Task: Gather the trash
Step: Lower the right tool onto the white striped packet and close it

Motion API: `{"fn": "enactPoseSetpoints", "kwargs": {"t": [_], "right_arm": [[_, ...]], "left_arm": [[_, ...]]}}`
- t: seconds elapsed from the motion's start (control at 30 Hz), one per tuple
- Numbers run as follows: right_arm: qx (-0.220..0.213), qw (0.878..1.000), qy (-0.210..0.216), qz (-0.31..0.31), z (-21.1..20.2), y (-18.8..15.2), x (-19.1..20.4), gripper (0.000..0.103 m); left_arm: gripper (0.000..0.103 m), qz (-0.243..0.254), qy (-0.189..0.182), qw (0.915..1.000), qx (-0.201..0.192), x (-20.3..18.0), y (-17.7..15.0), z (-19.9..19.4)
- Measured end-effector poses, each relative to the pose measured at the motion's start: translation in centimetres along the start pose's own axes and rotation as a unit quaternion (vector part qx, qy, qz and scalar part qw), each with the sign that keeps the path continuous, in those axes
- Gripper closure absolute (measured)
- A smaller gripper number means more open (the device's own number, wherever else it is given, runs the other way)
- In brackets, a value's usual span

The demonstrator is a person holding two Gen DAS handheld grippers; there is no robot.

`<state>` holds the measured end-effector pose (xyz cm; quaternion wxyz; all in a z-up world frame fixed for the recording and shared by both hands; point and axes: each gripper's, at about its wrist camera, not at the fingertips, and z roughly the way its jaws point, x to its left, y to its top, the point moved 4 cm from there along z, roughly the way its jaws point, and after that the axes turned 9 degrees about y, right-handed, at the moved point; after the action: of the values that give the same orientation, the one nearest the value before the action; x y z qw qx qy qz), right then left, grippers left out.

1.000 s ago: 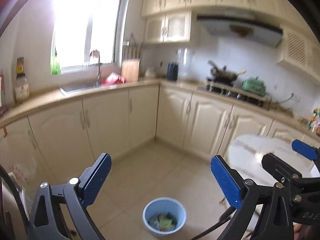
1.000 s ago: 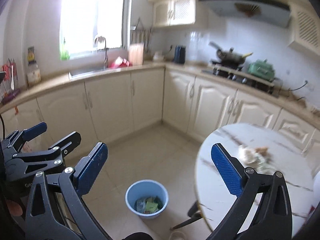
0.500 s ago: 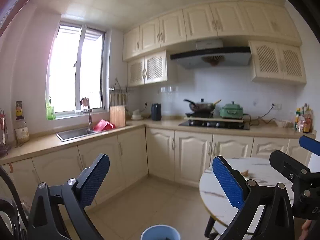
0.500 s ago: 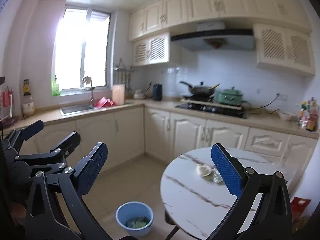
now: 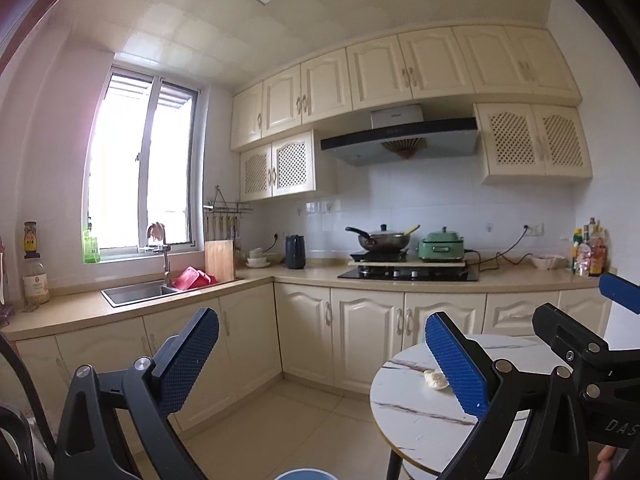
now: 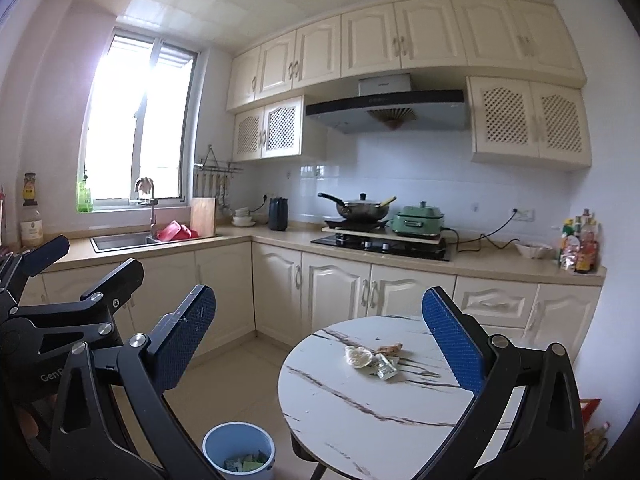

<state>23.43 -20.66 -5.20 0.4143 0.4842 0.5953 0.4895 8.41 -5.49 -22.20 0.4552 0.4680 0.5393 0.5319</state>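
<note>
Cream-cabinet kitchen, tiled floor. Nearest, left gripper (image 5: 320, 364) and right gripper (image 6: 318, 344) both spread wide, nothing between the blue pads, held level in the air. Below, blue bin (image 6: 239, 451) on the floor beside the round marble table (image 6: 360, 412), scraps already inside. Mid-table, crumpled trash (image 6: 372, 360) in a small cluster. Beyond, sink (image 6: 120, 241) under the window, wok (image 6: 362, 209) on the stove.

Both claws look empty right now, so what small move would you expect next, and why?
Probably the right gripper reaches forward and down toward the scraps on the round table. Its jaws stand open and empty, the scraps lie just ahead, and the blue bin already holds some trash.
</note>
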Motion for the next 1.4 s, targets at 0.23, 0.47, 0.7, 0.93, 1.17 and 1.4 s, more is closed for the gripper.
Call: {"fn": "enactPoseSetpoints", "kwargs": {"t": [0.23, 0.47, 0.7, 0.93, 1.17, 1.4], "right_arm": [[-0.007, 1.0, -0.021, 0.0, -0.5, -0.2, -1.1, 0.0], [0.001, 1.0, -0.028, 0.011, 0.1, -0.8, -2.5, 0.0], [0.027, 0.998, -0.041, 0.024, 2.0, -2.4, -5.1, 0.0], [0.098, 0.991, -0.07, 0.065, 6.1, -6.8, -10.3, 0.0], [0.21, 0.963, -0.099, 0.135, 12.1, -13.7, -17.5, 0.0], [0.314, 0.939, -0.092, 0.11, 20.4, -18.1, -20.8, 0.0]], "left_arm": [[0.001, 0.005, -0.004, 1.0, -0.005, -0.7, 0.7, 1.3], [0.001, 0.016, -0.011, 0.9998, 0.0, -1.9, 2.6, 4.7], [0.001, 0.037, -0.052, 0.9971, 0.043, -3.8, 2.4, 9.2], [0.001, 0.068, -0.101, 0.9811, 0.15, -7.8, -0.4, 16.7], [0.001, 0.086, -0.124, 0.9555, 0.253, -11.0, -2.9, 25.4], [0.001, 0.086, -0.129, 0.9391, 0.307, -12.9, -2.5, 33.4]]}}
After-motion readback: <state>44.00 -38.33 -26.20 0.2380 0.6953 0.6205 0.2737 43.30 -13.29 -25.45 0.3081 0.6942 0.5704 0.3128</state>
